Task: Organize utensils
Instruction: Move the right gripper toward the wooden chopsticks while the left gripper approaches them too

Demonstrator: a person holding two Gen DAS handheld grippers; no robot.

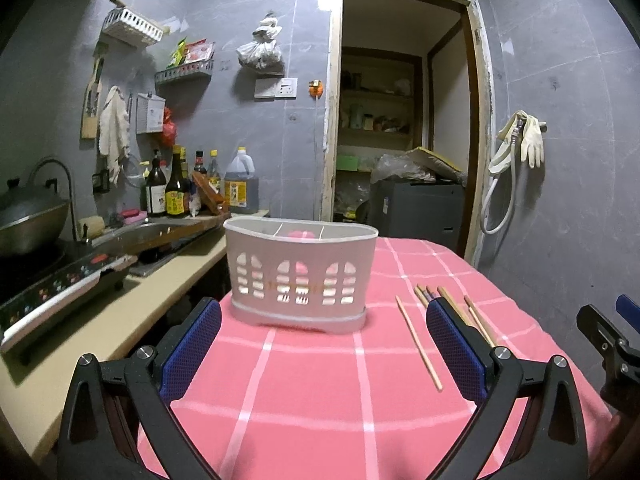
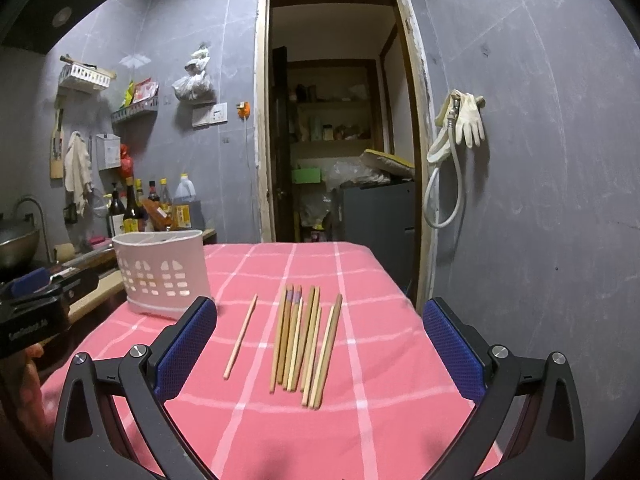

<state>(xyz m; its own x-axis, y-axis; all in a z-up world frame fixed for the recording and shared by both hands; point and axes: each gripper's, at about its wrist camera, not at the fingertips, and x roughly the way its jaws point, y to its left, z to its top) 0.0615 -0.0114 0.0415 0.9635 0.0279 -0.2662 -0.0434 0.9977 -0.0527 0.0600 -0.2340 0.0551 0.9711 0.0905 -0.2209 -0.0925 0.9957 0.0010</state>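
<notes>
A white perforated utensil holder (image 1: 300,276) stands upright on the pink checked tablecloth (image 1: 312,392), straight ahead of my left gripper (image 1: 324,320), which is open and empty. The holder (image 2: 162,274) sits at the table's left in the right wrist view. Several wooden chopsticks (image 2: 304,340) lie in a loose bundle on the cloth, with a single chopstick (image 2: 240,336) apart to their left. My right gripper (image 2: 320,316) is open just short of the bundle, holding nothing. In the left wrist view the single chopstick (image 1: 418,342) lies right of the holder, the bundle partly hidden by a finger.
A kitchen counter (image 1: 120,312) with an induction cooker (image 1: 60,284), wok and bottles (image 1: 176,188) runs along the left of the table. An open doorway (image 2: 340,140) lies behind the table. Gloves and a hose (image 2: 460,128) hang on the right wall.
</notes>
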